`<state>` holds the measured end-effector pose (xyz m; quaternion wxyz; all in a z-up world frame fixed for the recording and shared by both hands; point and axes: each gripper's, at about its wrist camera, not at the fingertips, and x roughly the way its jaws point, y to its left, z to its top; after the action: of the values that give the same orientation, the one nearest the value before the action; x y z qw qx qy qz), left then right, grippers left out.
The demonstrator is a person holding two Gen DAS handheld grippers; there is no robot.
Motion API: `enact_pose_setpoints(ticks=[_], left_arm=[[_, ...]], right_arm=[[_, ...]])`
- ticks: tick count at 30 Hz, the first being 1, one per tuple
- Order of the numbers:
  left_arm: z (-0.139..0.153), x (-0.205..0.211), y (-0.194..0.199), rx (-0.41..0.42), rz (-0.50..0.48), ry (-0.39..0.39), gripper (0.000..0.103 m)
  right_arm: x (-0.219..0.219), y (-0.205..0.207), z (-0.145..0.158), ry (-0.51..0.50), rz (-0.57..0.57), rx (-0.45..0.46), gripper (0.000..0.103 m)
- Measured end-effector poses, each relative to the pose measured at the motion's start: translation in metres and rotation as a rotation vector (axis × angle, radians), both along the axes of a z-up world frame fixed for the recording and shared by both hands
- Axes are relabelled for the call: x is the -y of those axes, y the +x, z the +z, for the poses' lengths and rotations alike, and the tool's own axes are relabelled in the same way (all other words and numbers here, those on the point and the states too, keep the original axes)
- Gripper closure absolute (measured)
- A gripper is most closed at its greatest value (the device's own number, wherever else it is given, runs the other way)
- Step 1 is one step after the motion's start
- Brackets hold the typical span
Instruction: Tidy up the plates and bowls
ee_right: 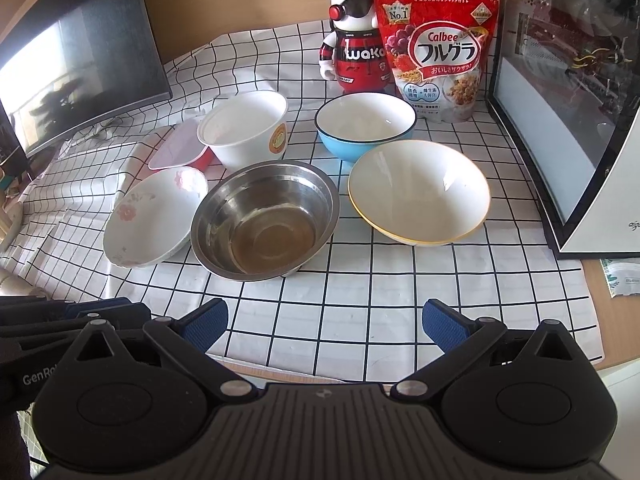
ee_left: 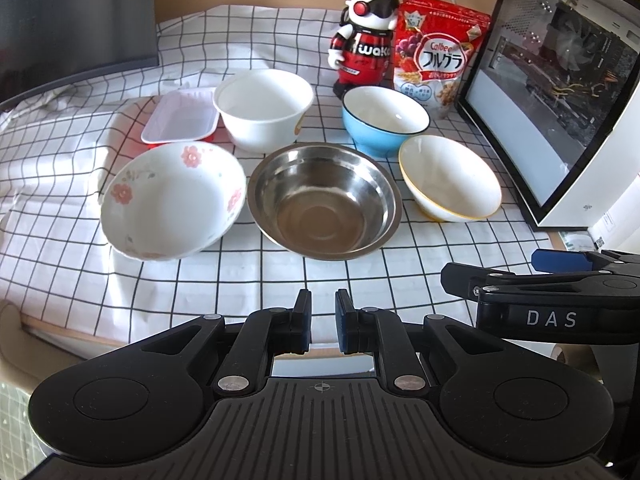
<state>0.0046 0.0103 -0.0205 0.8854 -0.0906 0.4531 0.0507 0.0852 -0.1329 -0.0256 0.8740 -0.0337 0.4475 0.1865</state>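
The steel bowl (ee_left: 324, 202) stands on the table (ee_left: 224, 280) straight ahead of both grippers — left gripper (ee_left: 323, 320) nearly shut and empty, right gripper (ee_right: 326, 326) wide open, empty.

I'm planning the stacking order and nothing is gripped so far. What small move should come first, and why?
Probably ease the right gripper, jaws wide open, forward to the near rim of the yellow-rimmed bowl. It sits nearest that side, apart from the steel bowl, and the left gripper is shut and empty.
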Motion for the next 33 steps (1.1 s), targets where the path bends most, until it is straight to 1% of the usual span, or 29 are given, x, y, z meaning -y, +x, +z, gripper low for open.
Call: enact_pose_setpoints(ticks=[9,13,15,17,19,21,23,24,26,27,29,31,33], left_arm=[[-0.001,0.0,0.003,0.001,-0.006,-0.003,0.088],[-0.004,0.0,0.008,0.001,-0.028,-0.009,0.088],[-0.005,-0.002,0.011,-0.002,-0.037,-0.013,0.088],[-0.008,-0.007,0.015,-0.001,-0.048,-0.029,0.088],[-0.011,-0.016,0.02,0.005,-0.054,-0.063,0.088],[-0.015,-0.031,0.027,0.025,-0.058,-0.121,0.088],[-0.018,-0.049,0.035,0.059,-0.069,-0.181,0.088],[-0.02,-0.06,0.039,0.091,-0.079,-0.212,0.088],[-0.024,-0.08,0.049,0.117,-0.094,-0.25,0.088],[-0.026,-0.09,0.055,0.114,-0.096,-0.255,0.088],[-0.031,-0.104,0.071,0.1,-0.108,-0.231,0.088],[-0.034,-0.114,0.089,0.107,-0.177,-0.199,0.088],[-0.035,-0.121,0.109,0.121,-0.242,-0.192,0.087]], right_arm=[[-0.002,0.005,-0.003,0.006,-0.006,-0.007,0.0],[-0.003,0.009,-0.006,0.013,-0.015,-0.02,0.0],[-0.004,0.01,-0.008,0.026,-0.02,-0.02,0.0],[-0.005,0.013,-0.011,0.06,-0.034,-0.021,0.0],[-0.005,0.018,-0.016,0.111,-0.061,-0.027,0.0],[-0.007,0.024,-0.022,0.159,-0.099,-0.036,0.0],[-0.011,0.03,-0.03,0.193,-0.148,-0.045,0.0],[-0.013,0.032,-0.034,0.205,-0.166,-0.044,0.0],[-0.019,0.036,-0.042,0.219,-0.201,-0.051,0.0],[-0.022,0.037,-0.045,0.225,-0.212,-0.053,0.0],[-0.029,0.04,-0.052,0.243,-0.238,-0.059,0.0],[-0.036,0.042,-0.06,0.252,-0.25,-0.071,0.0],[-0.044,0.047,-0.067,0.222,-0.269,-0.096,0.0]])
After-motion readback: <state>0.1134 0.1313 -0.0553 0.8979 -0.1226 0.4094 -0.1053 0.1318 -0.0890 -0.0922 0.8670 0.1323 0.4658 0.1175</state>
